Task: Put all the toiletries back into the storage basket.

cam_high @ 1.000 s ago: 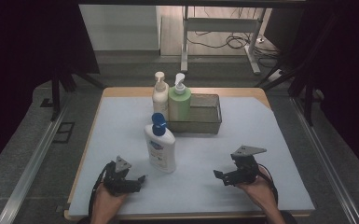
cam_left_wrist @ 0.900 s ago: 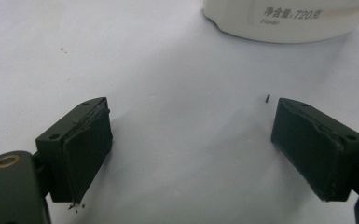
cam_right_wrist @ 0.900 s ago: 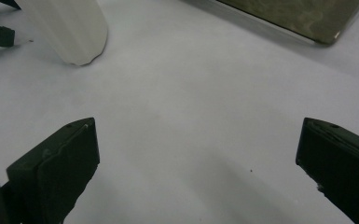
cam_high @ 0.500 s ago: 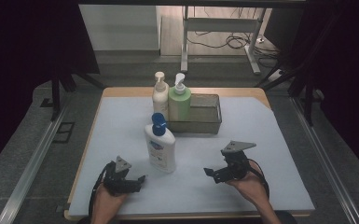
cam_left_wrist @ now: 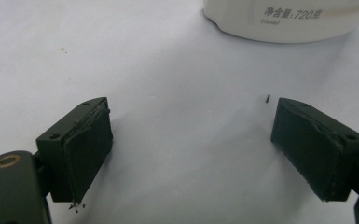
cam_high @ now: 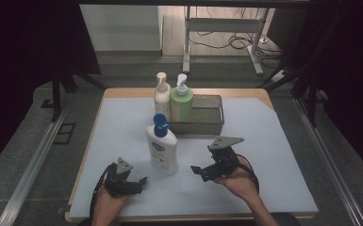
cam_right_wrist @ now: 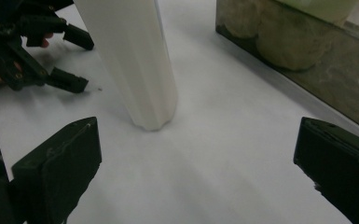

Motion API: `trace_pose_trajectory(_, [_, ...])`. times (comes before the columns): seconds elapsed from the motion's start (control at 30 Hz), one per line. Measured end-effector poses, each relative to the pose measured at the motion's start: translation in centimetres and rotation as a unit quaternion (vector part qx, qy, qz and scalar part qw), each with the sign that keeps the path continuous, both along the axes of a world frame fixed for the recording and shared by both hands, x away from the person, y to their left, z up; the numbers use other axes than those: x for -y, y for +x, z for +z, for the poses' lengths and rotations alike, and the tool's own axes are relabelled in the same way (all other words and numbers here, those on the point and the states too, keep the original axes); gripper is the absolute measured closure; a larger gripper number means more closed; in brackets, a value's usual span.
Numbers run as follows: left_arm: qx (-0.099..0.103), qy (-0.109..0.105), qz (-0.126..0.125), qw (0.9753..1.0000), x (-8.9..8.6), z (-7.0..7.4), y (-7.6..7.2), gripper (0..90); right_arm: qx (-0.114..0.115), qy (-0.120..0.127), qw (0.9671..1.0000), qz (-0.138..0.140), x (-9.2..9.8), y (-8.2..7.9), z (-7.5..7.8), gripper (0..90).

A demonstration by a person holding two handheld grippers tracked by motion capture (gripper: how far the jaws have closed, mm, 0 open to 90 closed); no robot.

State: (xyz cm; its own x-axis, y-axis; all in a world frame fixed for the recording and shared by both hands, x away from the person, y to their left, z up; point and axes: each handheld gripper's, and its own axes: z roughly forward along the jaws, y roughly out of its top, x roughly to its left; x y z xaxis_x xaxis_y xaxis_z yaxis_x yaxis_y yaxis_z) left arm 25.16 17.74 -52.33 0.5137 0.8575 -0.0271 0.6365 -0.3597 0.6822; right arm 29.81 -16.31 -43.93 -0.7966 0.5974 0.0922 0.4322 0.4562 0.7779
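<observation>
clearly the approach step: the right gripper point(cam_high: 199, 171) is spread wide, holding nothing, with the white bottle point(cam_high: 162, 149) standing ahead of its jaws on the worktop point(cam_high: 273, 155). next it should advance until the jaws straddle the body, then clamp. the left gripper point(cam_high: 141, 181), also released, rests beside the bottle's base.

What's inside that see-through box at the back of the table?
In the clear box stand a green pump bottle and a cream pump bottle at its left end. The rest looks bare, but its floor behind the bottles is hidden.
</observation>
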Motion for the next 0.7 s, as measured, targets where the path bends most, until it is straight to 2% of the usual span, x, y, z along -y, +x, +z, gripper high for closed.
trace_pose_trajectory(0.17, [0.001, -0.003, 0.002, 1.0, 0.0, 0.0, 0.0, 12.4, 0.015, -0.008, 0.9998, 0.005, -1.5, 0.3, 0.8, 5.3])
trace_pose_trajectory(0.23, [0.0, -0.002, 0.001, 1.0, 0.0, 0.0, 0.0, 12.4, 0.021, -0.004, 0.9997, 0.009, -2.1, 0.4, 1.0, 6.9])
trace_pose_trajectory(0.5, [0.0, -0.002, 0.001, 1.0, 0.0, 0.0, 0.0, 12.4, 0.027, 0.006, 0.9992, 0.029, -3.8, 0.8, 1.7, 12.6])
trace_pose_trajectory(0.7, [0.0, -0.002, 0.001, 1.0, 0.0, 0.0, 0.0, 12.4, 0.029, 0.006, 0.999, 0.035, -5.1, 1.0, 2.2, 12.8])
